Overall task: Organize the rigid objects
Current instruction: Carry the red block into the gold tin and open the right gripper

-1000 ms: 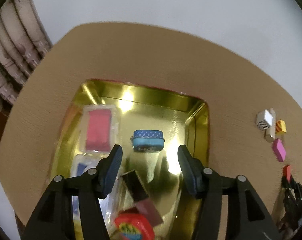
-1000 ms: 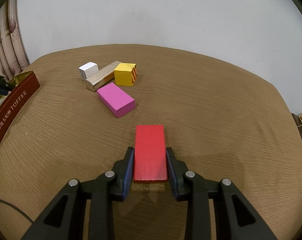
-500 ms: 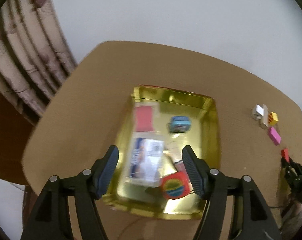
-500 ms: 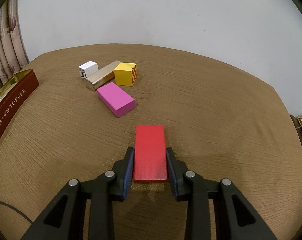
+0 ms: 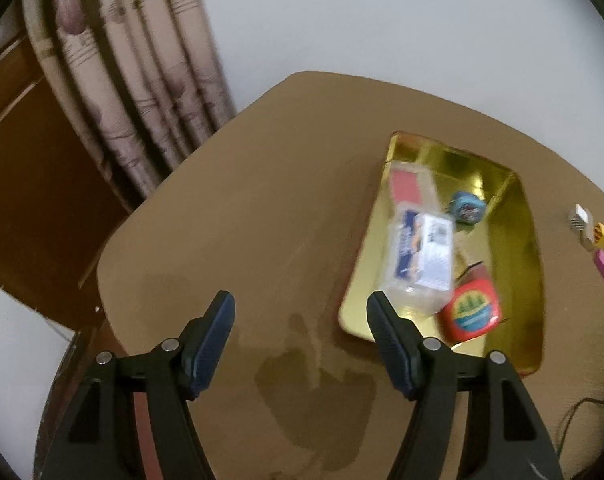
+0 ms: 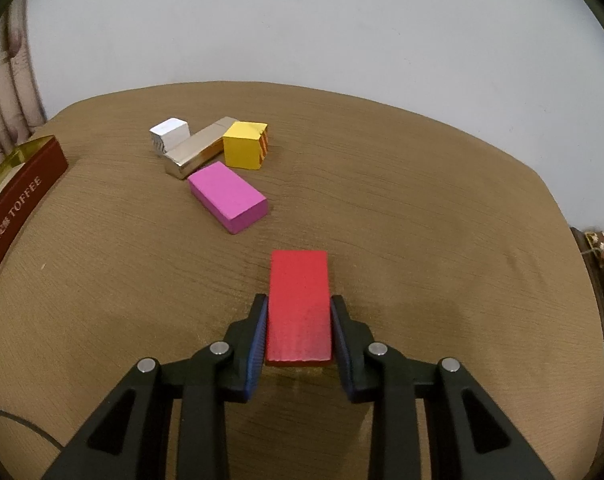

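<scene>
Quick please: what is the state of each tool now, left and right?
Left tool: open, holding nothing, above the table.
Right tool: closed on the red block.

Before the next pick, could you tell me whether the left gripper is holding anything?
No, the left gripper is open with only bare table between its fingers.

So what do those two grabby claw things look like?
Both look alike. The left gripper and the right gripper are each a black plastic frame with triangle-shaped cut-outs and small round silver bolts at the joints. Each has two fingers tipped with dark blue ribbed pads. No markings, sleeves or hands show in either view.
</scene>
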The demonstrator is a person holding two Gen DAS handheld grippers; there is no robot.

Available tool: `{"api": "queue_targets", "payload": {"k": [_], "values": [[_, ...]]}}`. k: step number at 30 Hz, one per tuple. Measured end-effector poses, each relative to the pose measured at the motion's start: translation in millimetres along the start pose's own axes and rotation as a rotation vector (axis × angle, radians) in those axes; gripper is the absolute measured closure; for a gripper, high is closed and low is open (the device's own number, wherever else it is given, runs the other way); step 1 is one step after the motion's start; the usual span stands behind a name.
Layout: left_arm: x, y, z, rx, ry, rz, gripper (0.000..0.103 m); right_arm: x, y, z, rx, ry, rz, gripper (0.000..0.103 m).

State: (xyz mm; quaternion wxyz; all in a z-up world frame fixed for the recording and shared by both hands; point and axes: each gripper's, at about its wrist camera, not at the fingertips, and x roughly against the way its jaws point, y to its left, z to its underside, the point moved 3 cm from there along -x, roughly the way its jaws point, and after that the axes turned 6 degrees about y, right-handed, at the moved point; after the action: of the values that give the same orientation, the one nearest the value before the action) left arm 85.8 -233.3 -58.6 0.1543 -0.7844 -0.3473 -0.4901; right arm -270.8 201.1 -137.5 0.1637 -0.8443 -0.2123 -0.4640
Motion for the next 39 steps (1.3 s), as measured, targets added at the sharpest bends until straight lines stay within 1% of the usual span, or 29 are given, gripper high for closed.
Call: {"api": "queue_targets", "payload": {"k": [2, 5, 7, 10, 11, 13, 19, 25, 27, 28, 34, 37, 39], "values": [[-2, 3, 5, 0.008, 0.002, -0.006, 0.037, 1, 2, -1, -0.027, 0.008, 0.013, 0.073], [-5, 9, 9, 0.011, -0.001, -0.006, 0.037, 7, 11, -3, -0.046, 0.006, -0.002, 0.073], [-6, 12, 11, 0.015, -0.011, -0.012, 0.034, 15, 18, -5, -0.046, -0.002, -0.016, 0.073], [-11, 15, 13, 0.028, -0.007, -0.023, 0.032, 28, 41, -11, -0.01, -0.015, -0.048, 0.073], [-14, 15, 14, 0.032, 0.01, -0.022, 0.032, 32, 50, -13, 0.005, -0.017, -0.06, 0.073], [-16, 16, 15, 0.037, 0.021, -0.006, 0.031, 38, 71, -17, 0.039, -0.026, -0.086, 0.073], [-14, 19, 15, 0.045, 0.014, 0.004, 0.029, 59, 132, -27, 0.142, -0.043, -0.17, 0.073], [-19, 24, 14, 0.059, 0.032, 0.0, 0.029, 86, 210, -43, 0.255, -0.085, -0.267, 0.073], [-20, 27, 13, 0.073, 0.036, 0.001, 0.029, 93, 224, -46, 0.283, -0.086, -0.291, 0.073], [-20, 29, 13, 0.083, 0.036, 0.002, 0.028, 98, 238, -48, 0.306, -0.093, -0.302, 0.073], [-22, 42, 10, 0.124, 0.041, 0.003, 0.028, 104, 293, -55, 0.386, -0.09, -0.349, 0.073], [-23, 44, 11, 0.133, 0.043, -0.003, 0.028, 101, 317, -57, 0.417, -0.074, -0.364, 0.073], [-23, 46, 10, 0.141, 0.042, -0.003, 0.028, 98, 330, -56, 0.438, -0.063, -0.357, 0.073]]}}
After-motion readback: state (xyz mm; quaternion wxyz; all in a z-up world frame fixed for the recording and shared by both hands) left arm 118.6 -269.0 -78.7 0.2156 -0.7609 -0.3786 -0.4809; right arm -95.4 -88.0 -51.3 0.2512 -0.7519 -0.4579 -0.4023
